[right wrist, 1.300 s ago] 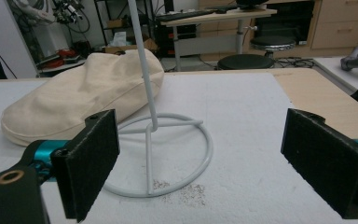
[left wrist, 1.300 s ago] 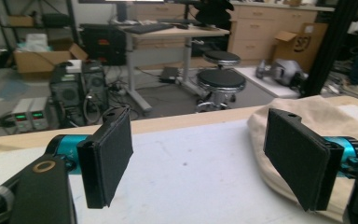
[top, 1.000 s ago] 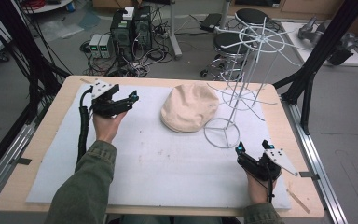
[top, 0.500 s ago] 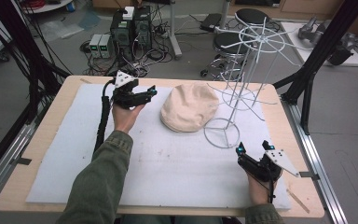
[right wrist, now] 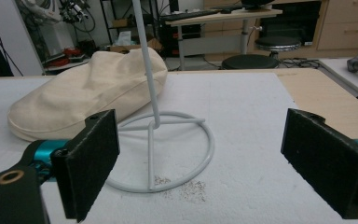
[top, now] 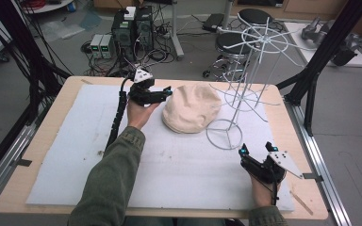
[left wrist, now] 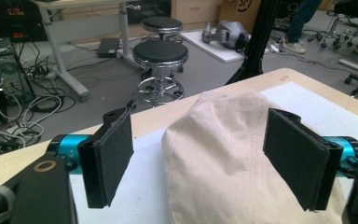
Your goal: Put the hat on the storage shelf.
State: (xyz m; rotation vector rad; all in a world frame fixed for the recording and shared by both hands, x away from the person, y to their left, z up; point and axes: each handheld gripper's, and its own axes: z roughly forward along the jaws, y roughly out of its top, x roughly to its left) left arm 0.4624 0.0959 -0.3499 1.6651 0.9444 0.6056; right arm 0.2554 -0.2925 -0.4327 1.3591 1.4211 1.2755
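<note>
With jaws apart, the left gripper (top: 162,92) reaches the soft cream cloth cap (top: 191,107); the next move likely calls for closing on its edge; the right gripper (top: 257,151), also apart, waits near it.

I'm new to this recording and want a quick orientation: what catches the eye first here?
A cream fabric hat lies mid-table on the white mat, with the left gripper open right beside its edge. Next to it stands a tall white wire rack, and the right gripper rests open near the front corner.
</note>
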